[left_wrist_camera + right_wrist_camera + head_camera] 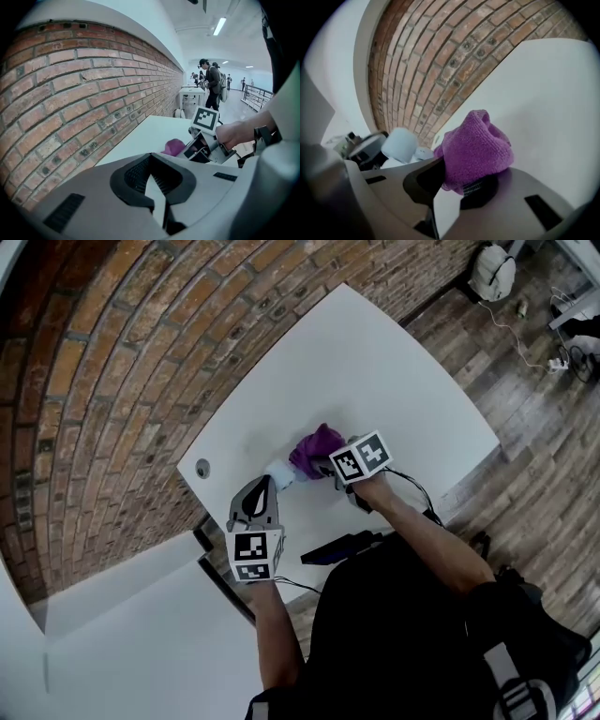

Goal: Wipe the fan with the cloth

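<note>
I am pinching the cloth (476, 145), seemingly soft and light, at its bunched lower edge with my right gripper (454, 180); my left gripper (157, 187) is pressing its jaws together, empty.

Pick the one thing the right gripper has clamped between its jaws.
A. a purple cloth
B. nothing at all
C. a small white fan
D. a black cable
A: in the right gripper view, the purple cloth sits bunched up between the jaws of the right gripper, which are closed on its lower edge.
</note>
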`<move>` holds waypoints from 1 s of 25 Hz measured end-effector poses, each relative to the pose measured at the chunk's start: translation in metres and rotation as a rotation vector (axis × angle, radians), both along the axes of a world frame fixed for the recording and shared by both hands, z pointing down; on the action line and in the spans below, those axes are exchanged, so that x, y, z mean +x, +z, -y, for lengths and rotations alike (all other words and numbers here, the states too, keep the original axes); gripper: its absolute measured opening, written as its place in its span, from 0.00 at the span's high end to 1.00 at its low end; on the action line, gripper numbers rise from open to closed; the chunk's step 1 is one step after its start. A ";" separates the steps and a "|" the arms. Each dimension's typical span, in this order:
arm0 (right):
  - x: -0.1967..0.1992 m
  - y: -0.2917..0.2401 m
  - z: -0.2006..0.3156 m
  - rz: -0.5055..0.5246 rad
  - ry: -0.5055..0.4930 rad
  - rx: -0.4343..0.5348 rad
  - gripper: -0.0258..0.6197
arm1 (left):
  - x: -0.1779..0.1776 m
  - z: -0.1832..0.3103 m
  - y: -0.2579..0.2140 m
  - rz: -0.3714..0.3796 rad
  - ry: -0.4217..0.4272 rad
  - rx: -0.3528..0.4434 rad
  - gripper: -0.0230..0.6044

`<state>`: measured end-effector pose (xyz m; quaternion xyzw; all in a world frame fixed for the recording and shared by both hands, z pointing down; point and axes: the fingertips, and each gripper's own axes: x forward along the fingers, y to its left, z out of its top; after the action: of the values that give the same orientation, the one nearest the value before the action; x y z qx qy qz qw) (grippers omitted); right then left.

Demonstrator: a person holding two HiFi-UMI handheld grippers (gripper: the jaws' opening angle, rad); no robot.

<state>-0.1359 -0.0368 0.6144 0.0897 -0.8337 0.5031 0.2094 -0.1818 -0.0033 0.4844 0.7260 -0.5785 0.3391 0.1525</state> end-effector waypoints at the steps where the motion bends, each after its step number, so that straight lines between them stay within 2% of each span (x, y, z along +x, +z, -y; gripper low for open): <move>1: 0.001 -0.015 0.007 0.069 0.040 -0.016 0.85 | 0.000 0.000 0.000 -0.002 -0.003 0.003 0.96; 4: -0.009 -0.073 0.024 0.333 0.112 -0.082 0.85 | -0.001 0.001 0.001 -0.003 -0.009 0.006 0.96; 6: -0.021 -0.087 0.017 0.395 0.073 -0.120 0.85 | -0.002 0.001 0.001 -0.002 -0.011 0.007 0.96; 8: -0.031 -0.075 0.006 0.348 0.032 -0.128 0.85 | -0.002 0.001 0.000 0.002 -0.010 0.014 0.96; 12: -0.033 -0.039 0.005 0.230 0.045 -0.100 0.85 | -0.004 0.002 0.000 0.006 -0.002 0.029 0.96; 14: -0.033 -0.023 0.005 0.125 0.006 -0.024 0.85 | -0.004 0.002 0.001 0.002 -0.004 0.029 0.96; 17: -0.025 0.019 -0.003 -0.114 -0.135 0.077 0.85 | -0.004 0.002 0.000 -0.011 -0.011 0.025 0.96; 19: -0.011 0.034 0.002 -0.266 -0.196 0.192 0.85 | -0.002 0.002 0.000 -0.014 -0.009 0.023 0.96; 20: -0.005 0.031 0.012 -0.314 -0.189 0.267 0.85 | -0.002 0.002 0.001 -0.009 -0.005 0.026 0.96; 22: 0.001 0.003 0.036 -0.317 -0.126 0.406 0.85 | -0.002 0.002 0.001 -0.002 0.001 0.030 0.96; 23: -0.003 -0.017 0.044 -0.254 -0.094 0.436 0.85 | -0.002 0.003 0.001 -0.003 0.000 0.033 0.96; 25: -0.019 -0.054 0.042 -0.052 -0.069 0.378 0.85 | -0.003 0.003 0.001 -0.010 -0.004 0.038 0.96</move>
<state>-0.1554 -0.0784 0.5606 0.1115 -0.9103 0.3274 0.2273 -0.1849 -0.0060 0.4850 0.7292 -0.5856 0.3242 0.1423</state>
